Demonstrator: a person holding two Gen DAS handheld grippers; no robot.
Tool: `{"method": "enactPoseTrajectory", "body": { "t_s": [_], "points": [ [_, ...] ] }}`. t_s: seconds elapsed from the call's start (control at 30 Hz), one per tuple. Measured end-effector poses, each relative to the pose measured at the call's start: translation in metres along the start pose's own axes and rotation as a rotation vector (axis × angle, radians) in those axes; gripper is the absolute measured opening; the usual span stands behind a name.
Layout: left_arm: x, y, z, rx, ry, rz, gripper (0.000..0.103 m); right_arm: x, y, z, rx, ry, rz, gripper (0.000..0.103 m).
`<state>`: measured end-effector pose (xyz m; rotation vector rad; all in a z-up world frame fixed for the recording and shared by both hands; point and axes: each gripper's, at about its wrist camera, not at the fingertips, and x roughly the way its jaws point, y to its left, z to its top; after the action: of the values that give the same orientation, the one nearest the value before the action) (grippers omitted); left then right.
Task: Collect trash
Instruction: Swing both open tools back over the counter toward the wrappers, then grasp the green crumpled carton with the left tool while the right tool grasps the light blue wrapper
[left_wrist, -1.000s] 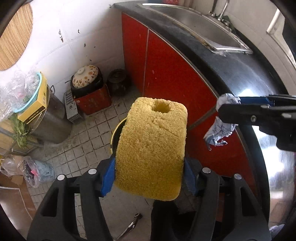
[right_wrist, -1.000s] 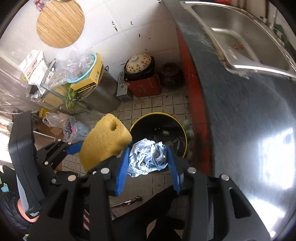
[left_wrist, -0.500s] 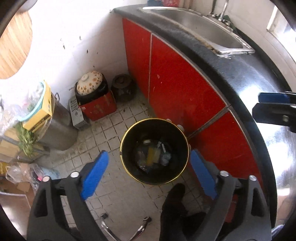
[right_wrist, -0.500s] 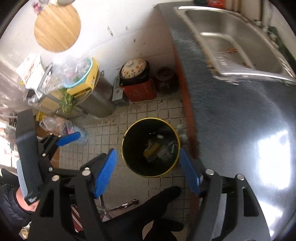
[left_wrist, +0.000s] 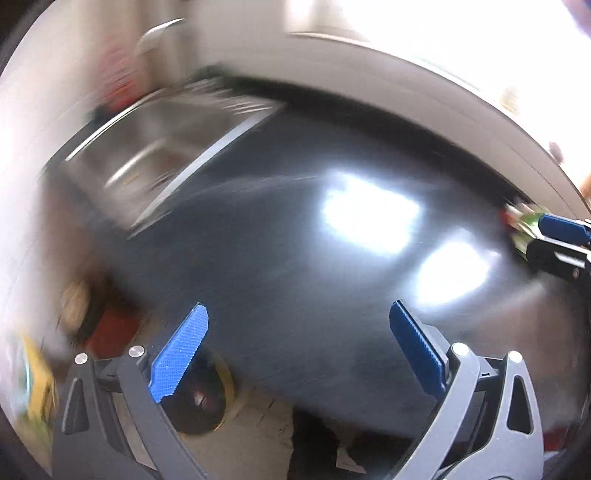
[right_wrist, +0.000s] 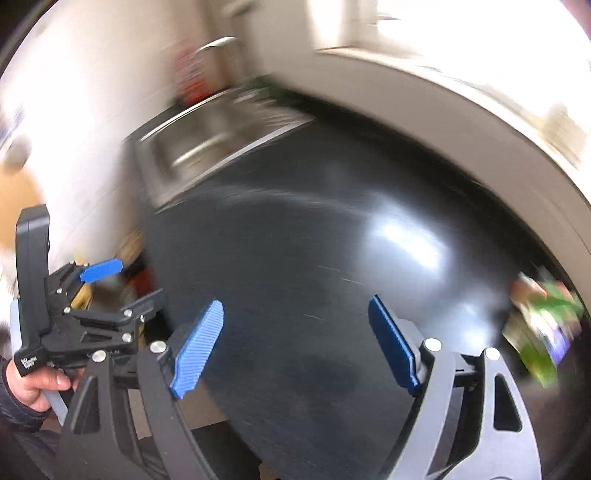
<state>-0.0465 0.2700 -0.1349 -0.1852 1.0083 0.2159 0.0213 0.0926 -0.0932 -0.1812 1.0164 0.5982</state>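
Observation:
Both views are blurred by motion. My left gripper (left_wrist: 299, 350) hangs over the dark countertop (left_wrist: 280, 258), its jaws opening with nothing between the blue pads. My right gripper (right_wrist: 295, 345) is also over the countertop (right_wrist: 314, 258), jaws opening and empty. A crumpled green and red wrapper (right_wrist: 543, 325) lies on the counter at the right; in the left wrist view the wrapper (left_wrist: 521, 221) sits just beyond the right gripper's fingers (left_wrist: 561, 229). The black bin with a yellow rim (left_wrist: 207, 406) stands on the floor at lower left, partly behind my left finger.
A steel sink (left_wrist: 159, 147) is set into the counter at upper left, with a tap (right_wrist: 218, 44) behind it. A pale wall ledge (right_wrist: 443, 103) runs along the counter's far side. A person's hand (right_wrist: 33, 384) holds the left gripper (right_wrist: 99, 273).
Both grippers let go of the yellow sponge and the crumpled paper, which dropped into the bin. Both then swung up from above the bin to over the countertop, jaws wider.

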Motion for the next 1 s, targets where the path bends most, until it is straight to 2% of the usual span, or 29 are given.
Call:
{"method": "enactPoseTrajectory", "body": {
  "t_s": [0.1,0.2,0.3,0.4,0.57,0.67,0.73,1.0],
  "points": [
    [0.007,-0.078,0.020,0.167,0.011,-0.120,0.096,-0.034,-0.064,-0.020,0.148,-0.042,-0.082,0.078],
    [0.007,-0.145,0.024,0.312,0.000,-0.185,0.096,-0.064,-0.113,-0.044,0.266,-0.075,-0.144,0.078],
    [0.001,-0.196,0.018,0.427,-0.009,-0.243,0.096,-0.096,-0.157,-0.075,0.363,-0.104,-0.196,0.078],
    [-0.002,-0.235,0.018,0.501,-0.022,-0.284,0.096,-0.113,-0.190,-0.098,0.431,-0.121,-0.220,0.078],
    [0.001,-0.269,0.026,0.565,-0.020,-0.301,0.096,-0.124,-0.228,-0.124,0.506,-0.138,-0.241,0.078],
    [0.007,-0.288,0.030,0.598,-0.007,-0.306,0.096,-0.122,-0.249,-0.127,0.527,-0.136,-0.231,0.078],
    [0.011,-0.295,0.036,0.623,-0.005,-0.304,0.096,-0.118,-0.260,-0.125,0.529,-0.130,-0.232,0.078],
    [0.047,-0.368,0.066,0.755,-0.025,-0.306,0.096,-0.091,-0.313,-0.107,0.509,-0.089,-0.189,0.074]
  ]
}}
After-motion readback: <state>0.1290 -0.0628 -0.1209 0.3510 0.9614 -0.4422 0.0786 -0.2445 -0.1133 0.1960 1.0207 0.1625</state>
